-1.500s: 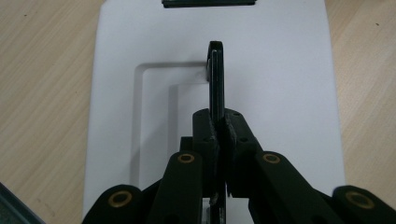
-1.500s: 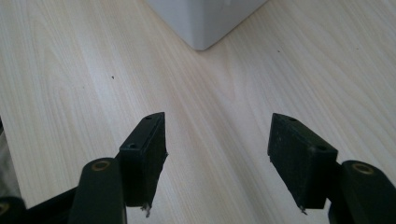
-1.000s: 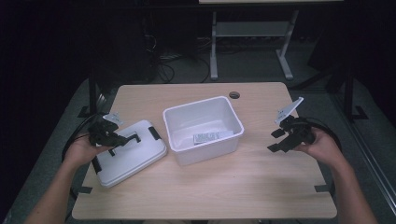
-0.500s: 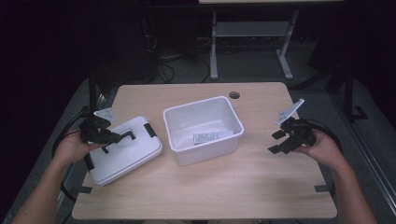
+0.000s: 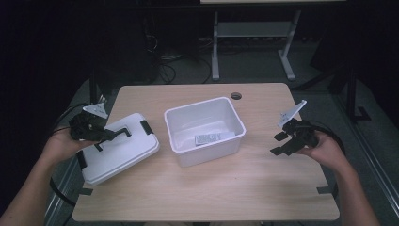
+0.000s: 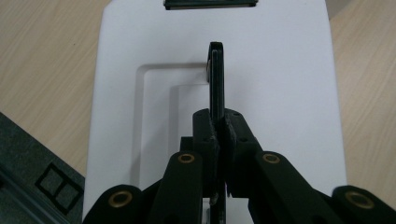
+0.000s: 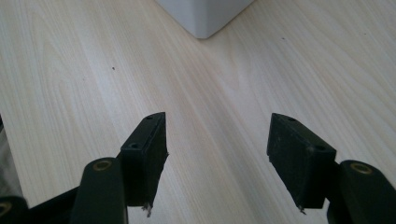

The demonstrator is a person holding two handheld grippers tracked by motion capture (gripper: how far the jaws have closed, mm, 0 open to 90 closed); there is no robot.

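A white lid [image 5: 124,153] with a black handle [image 5: 118,133] lies at the table's left, one side raised. My left gripper [image 5: 107,136] is shut on that handle; in the left gripper view the pads [image 6: 208,133] pinch the thin handle [image 6: 216,74] above the lid [image 6: 285,79]. An open white bin [image 5: 181,120] with a label [image 5: 208,138] on its floor stands in the middle. My right gripper [image 5: 281,143] hovers open to the right of the bin, with nothing between its fingers. Beyond the right gripper [image 7: 217,140], the bin's corner [image 7: 205,16] stands ahead on bare wood.
The wooden table [image 5: 211,188] has a cable hole [image 5: 236,95] at the back and black tape marks [image 5: 324,189] near its front corners. A black latch [image 6: 210,3] sits on the lid's far edge. A white desk frame [image 5: 254,47] stands on the dark floor behind.
My left hand has risen and drawn left, taking the lid with it by the handle. The right gripper has stayed in place.
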